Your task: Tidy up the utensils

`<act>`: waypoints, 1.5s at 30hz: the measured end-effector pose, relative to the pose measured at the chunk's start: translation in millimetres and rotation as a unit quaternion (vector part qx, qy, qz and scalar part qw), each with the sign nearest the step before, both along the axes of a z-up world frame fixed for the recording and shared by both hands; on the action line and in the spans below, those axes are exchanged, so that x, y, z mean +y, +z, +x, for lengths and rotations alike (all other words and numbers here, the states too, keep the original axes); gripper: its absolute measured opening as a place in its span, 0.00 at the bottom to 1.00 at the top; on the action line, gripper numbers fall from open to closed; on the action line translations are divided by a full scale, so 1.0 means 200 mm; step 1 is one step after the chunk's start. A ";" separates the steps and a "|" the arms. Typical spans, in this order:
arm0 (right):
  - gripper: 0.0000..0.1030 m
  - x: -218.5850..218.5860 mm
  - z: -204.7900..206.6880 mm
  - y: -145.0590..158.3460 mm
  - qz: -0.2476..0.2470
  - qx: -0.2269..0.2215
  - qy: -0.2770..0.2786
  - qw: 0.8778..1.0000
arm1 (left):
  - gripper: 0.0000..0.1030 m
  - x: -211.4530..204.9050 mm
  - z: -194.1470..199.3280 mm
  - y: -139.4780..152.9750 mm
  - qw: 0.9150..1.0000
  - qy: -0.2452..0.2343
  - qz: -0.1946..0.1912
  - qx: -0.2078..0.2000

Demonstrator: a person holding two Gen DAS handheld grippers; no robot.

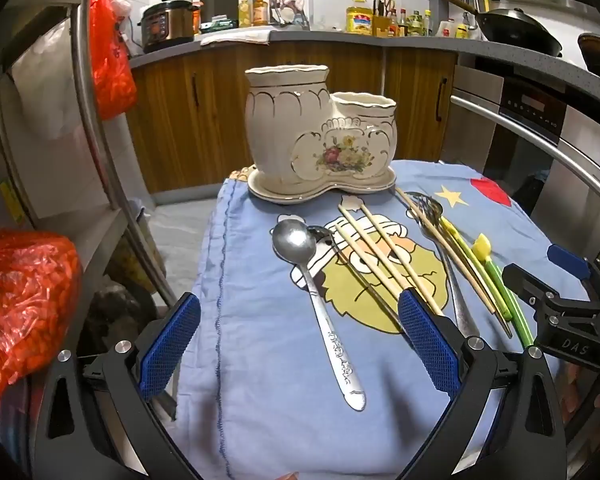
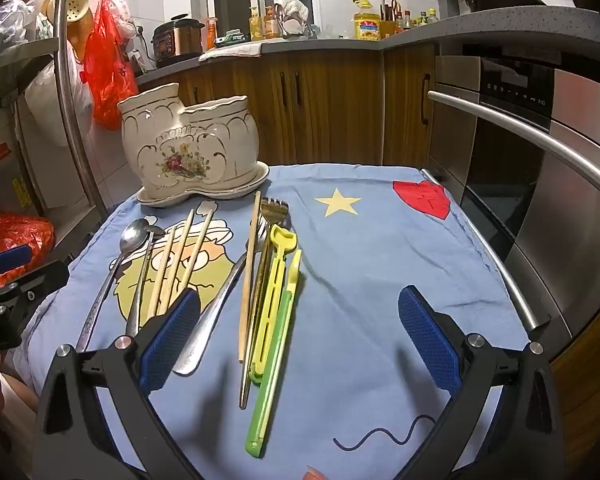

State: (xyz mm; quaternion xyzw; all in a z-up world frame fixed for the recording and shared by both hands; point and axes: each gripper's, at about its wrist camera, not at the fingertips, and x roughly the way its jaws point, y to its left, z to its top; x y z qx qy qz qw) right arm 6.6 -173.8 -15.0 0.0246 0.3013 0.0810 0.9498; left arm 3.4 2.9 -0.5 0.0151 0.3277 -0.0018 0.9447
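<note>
Both the left gripper (image 1: 300, 344) and right gripper (image 2: 300, 340) hover with fingers released, grasping nothing. Spoons (image 1: 300, 248), chopsticks (image 1: 376, 248) and a fork (image 2: 272, 208) lie on the table in front of the ceramic holder (image 1: 316, 132).

Glossy ceramic holder (image 1: 320, 132), shiny metal spoon (image 1: 316, 280), matt wood chopsticks (image 1: 384, 252) — soft cloth (image 2: 380, 264).
</note>
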 end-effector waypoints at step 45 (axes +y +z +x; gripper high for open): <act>0.95 0.00 0.03 -0.01 -0.005 0.006 -0.001 1.000 | 0.95 -0.02 0.00 -0.01 1.000 -0.003 -0.003 0.009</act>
